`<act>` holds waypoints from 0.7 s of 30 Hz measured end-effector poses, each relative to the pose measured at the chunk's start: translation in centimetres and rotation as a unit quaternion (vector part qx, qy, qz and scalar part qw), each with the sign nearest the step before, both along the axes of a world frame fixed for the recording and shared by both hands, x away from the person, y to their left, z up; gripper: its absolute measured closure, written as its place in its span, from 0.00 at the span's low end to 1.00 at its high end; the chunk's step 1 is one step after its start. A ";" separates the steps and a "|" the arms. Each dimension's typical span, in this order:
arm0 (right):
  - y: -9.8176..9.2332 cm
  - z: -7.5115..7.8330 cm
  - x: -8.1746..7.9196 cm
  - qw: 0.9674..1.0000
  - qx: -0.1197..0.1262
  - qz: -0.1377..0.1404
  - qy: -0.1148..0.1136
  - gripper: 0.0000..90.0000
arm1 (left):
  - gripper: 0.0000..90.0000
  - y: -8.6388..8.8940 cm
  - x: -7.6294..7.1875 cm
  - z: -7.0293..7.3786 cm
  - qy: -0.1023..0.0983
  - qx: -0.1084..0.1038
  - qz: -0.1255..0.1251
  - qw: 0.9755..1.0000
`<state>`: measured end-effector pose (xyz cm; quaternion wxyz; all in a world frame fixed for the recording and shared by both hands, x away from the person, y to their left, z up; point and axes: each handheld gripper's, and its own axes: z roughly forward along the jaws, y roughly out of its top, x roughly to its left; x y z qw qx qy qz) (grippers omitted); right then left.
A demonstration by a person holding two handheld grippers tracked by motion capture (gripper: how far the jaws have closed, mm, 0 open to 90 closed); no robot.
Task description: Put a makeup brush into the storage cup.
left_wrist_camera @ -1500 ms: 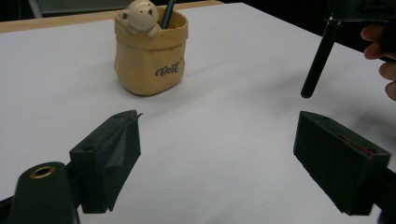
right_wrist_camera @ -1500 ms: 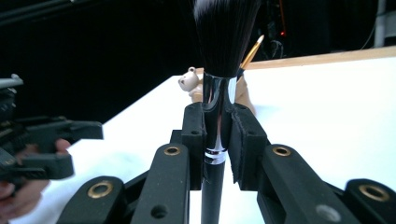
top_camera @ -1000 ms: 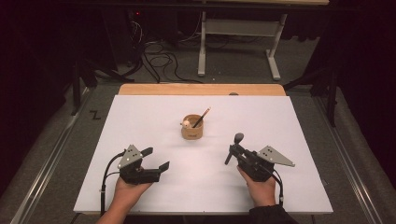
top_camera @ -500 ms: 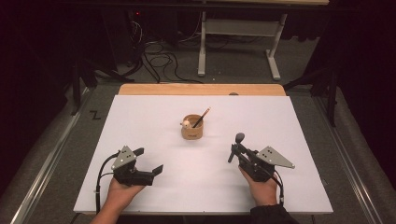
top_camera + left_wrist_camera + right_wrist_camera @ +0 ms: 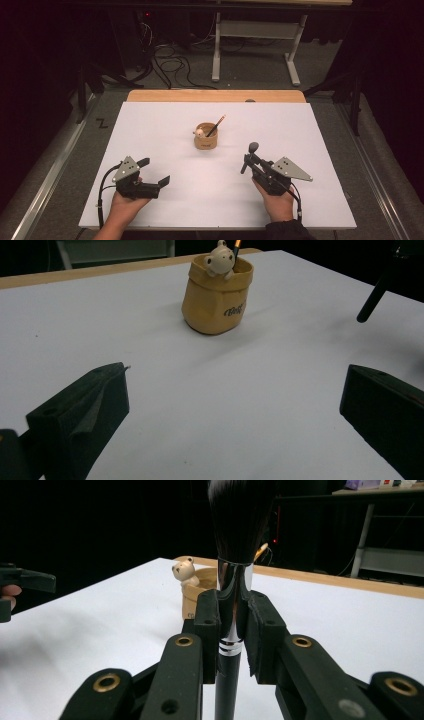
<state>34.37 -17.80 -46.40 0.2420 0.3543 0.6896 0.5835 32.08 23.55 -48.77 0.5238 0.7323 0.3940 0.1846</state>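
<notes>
Right gripper (image 5: 248,159) clamped on brush (image 5: 235,555), left gripper (image 5: 154,172) wide open, jaws just opened, nothing between, cup (image 5: 205,137) beyond

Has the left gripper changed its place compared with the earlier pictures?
Yes. The left gripper slid slightly down the high view, away from the holder, toward the table's near edge, jaws just opening.

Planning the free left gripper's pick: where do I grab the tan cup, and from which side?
Grip the tan cup across its lower body, coming in level from the left gripper side. Its rim is crowded by the bear figure and a leaning pencil; the sides below are bare.
</notes>
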 end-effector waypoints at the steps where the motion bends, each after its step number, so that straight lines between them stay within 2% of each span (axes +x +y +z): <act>1: 0.1 0.1 0.0 1.000 0.001 0.001 -0.004 0.87 | 0.00 0.0 0.0 0.0 0.000 0.003 -0.003 1.000; 12: 1.2 0.9 0.3 1.000 0.008 0.010 -0.004 0.88 | 0.00 0.1 0.1 0.0 0.000 0.002 -0.011 1.000; 21: 2.1 1.3 2.2 1.000 0.025 0.010 0.011 0.88 | 0.00 0.1 0.1 0.0 0.003 0.000 -0.018 1.000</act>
